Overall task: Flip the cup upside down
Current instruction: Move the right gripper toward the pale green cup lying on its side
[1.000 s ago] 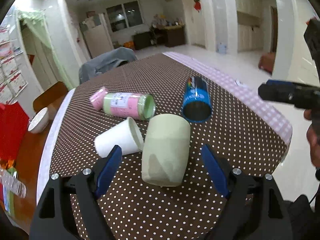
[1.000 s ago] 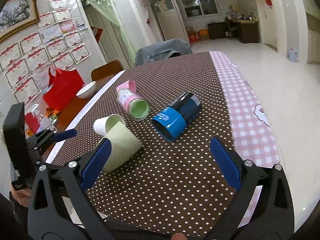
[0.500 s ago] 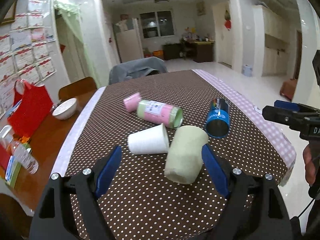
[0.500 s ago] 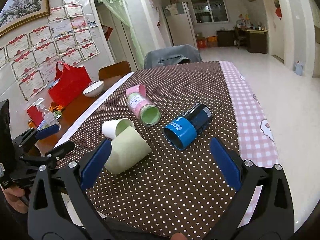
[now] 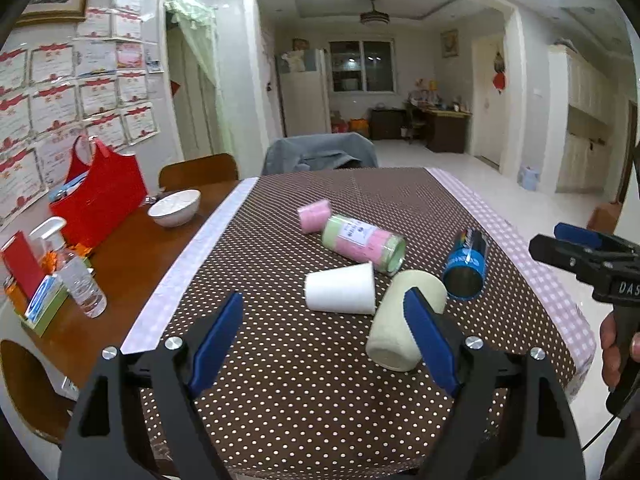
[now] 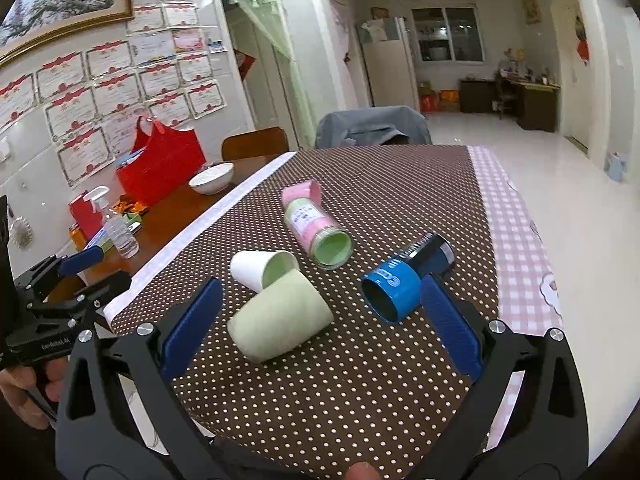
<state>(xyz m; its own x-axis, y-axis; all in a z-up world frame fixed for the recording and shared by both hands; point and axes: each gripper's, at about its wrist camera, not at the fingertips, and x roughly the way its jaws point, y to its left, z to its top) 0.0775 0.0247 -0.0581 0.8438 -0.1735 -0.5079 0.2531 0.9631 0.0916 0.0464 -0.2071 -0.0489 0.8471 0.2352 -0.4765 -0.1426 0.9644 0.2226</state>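
Several cups lie on their sides on the brown dotted tablecloth (image 5: 280, 380): a pale green cup (image 5: 394, 334) (image 6: 280, 320), a white paper cup (image 5: 340, 294) (image 6: 260, 268), a pink-and-green glass cup (image 5: 356, 240) (image 6: 318, 228) and a blue cup (image 5: 466, 270) (image 6: 400, 286). My left gripper (image 5: 324, 334) is open and empty, above the table in front of the white cup. My right gripper (image 6: 316, 322) is open and empty, held before the pale green cup. It also shows in the left wrist view (image 5: 580, 256).
A pink checked cloth (image 6: 516, 232) runs along the table's right edge. On the bare wood at left stand a white bowl (image 5: 174, 208), a red bag (image 5: 100, 196), a spray bottle (image 5: 76, 276) and small boxes. Chairs (image 5: 320, 156) stand at the far end.
Both grippers have pulled back and risen away from the cups, so more of the table and room shows. The cups have not moved. Both stay open.
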